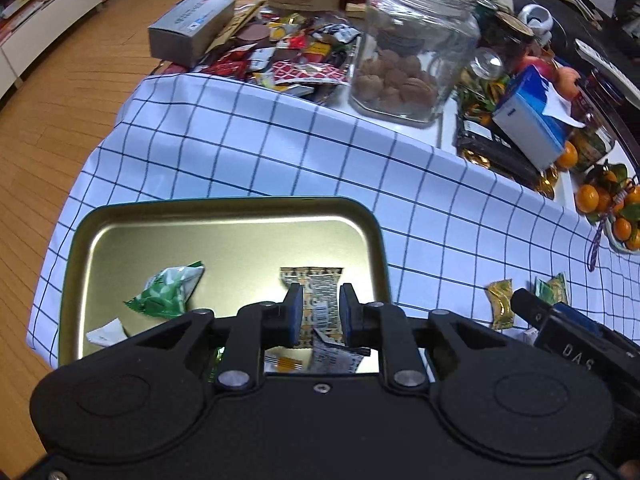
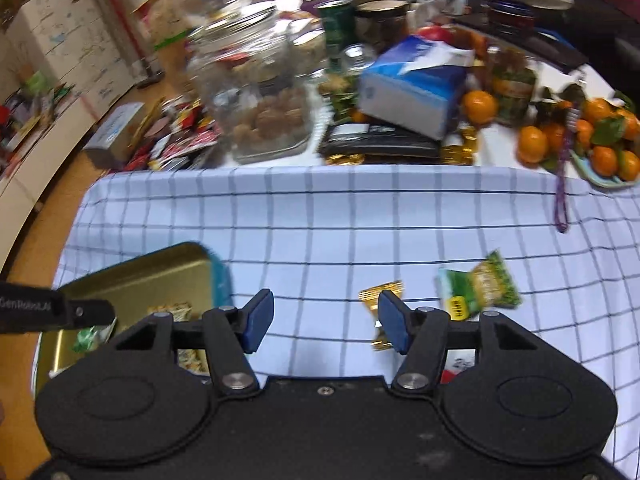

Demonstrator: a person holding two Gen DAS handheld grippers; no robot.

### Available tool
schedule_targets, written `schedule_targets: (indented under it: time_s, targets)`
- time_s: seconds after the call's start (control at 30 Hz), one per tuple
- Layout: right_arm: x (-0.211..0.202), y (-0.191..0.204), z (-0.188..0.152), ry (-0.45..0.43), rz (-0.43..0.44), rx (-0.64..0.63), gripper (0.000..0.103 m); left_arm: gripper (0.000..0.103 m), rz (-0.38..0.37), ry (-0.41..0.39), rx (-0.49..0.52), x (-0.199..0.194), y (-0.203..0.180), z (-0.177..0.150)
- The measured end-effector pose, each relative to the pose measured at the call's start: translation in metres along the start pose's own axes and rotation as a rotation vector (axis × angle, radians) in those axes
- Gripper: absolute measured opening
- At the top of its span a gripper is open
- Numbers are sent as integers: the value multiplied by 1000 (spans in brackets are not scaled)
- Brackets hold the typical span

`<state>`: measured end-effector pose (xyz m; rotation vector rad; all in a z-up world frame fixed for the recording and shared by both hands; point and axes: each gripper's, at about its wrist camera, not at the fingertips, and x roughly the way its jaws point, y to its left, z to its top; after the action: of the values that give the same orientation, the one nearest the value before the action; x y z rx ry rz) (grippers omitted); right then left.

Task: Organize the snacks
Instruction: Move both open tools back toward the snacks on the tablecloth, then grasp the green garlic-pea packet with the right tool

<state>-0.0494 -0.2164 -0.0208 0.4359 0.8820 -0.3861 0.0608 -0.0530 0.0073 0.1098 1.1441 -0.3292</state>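
My left hand-held gripper (image 1: 320, 312) hangs over the gold tin (image 1: 224, 216) on the bench, fingers close together and pinching nothing, above an orange snack (image 1: 316, 280) lying inside beside a green one (image 1: 168, 292). My right hand-held gripper (image 2: 326, 320) is spread and empty over the checked cloth (image 2: 320, 220), a gold candy (image 2: 376, 298) touching its right finger and a green packet (image 2: 480, 288) near it.
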Motion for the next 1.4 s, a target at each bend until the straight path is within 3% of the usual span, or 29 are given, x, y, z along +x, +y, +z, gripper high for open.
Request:
schedule_targets:
  time_s: [0.4,0.5,0.53,0.77,1.0,1.23,1.4]
  targets:
    - [-3,-74,22,44,-232,8,56,29,-5,14,130,9,-60,-9]
    - [2,-90,22,84,-274,17,44,29,-13,28,148,13,-70,-11]
    - [5,-95,23,99,-270,27,39,29,-17,31,154,13,-75,-12]
    - [9,-122,30,135,-173,243,39,29,-19,53,185,19,-92,-14]
    - [25,-119,34,198,-83,411,39,29,-6,74,170,22,-88,-13]
    - [38,-111,43,160,-116,467,39,29,-11,98,145,25,-82,-15]
    - [56,-102,43,164,-200,461,40,30,-6,107,150,26,-83,-16]
